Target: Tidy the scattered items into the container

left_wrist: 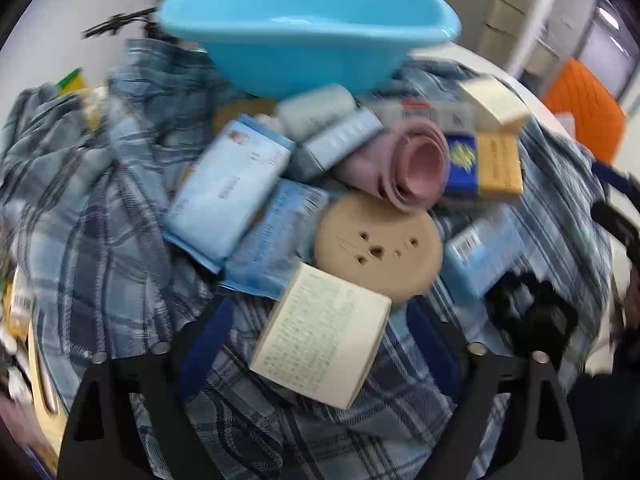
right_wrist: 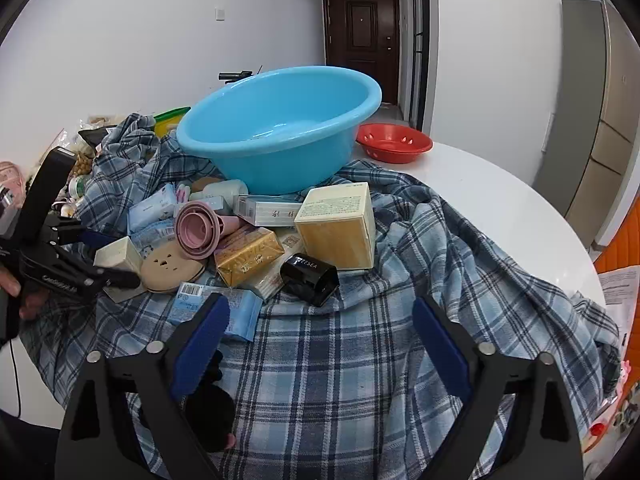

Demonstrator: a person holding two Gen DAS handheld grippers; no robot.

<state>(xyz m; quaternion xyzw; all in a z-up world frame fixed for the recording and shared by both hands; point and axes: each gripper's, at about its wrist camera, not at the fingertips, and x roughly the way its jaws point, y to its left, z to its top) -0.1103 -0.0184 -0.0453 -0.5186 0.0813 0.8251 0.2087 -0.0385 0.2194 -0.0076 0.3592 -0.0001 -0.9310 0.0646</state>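
Holding nothing, I see my left gripper (left_wrist: 320, 344) wide open around a cream printed box (left_wrist: 322, 336) on the plaid cloth (left_wrist: 100, 240), its long axis leaning toward the blue basin (left_wrist: 304, 28); right gripper (right_wrist: 320, 344) gapes empty

glossy smooth plastic blue basin (right_wrist: 280, 128) at upper centre; soft woven plaid cloth (right_wrist: 360, 360) across the lower frame; matt printed cardboard box (left_wrist: 324, 336) low in the left wrist view; shiny black plastic cylinder (right_wrist: 310, 280) mid-frame; glossy foil-wrapped gold packet (right_wrist: 248, 256) beside it.

white round table (right_wrist: 500, 196) under plaid cloth (right_wrist: 360, 340) (rumpled), red basket (right_wrist: 394, 144) alongside
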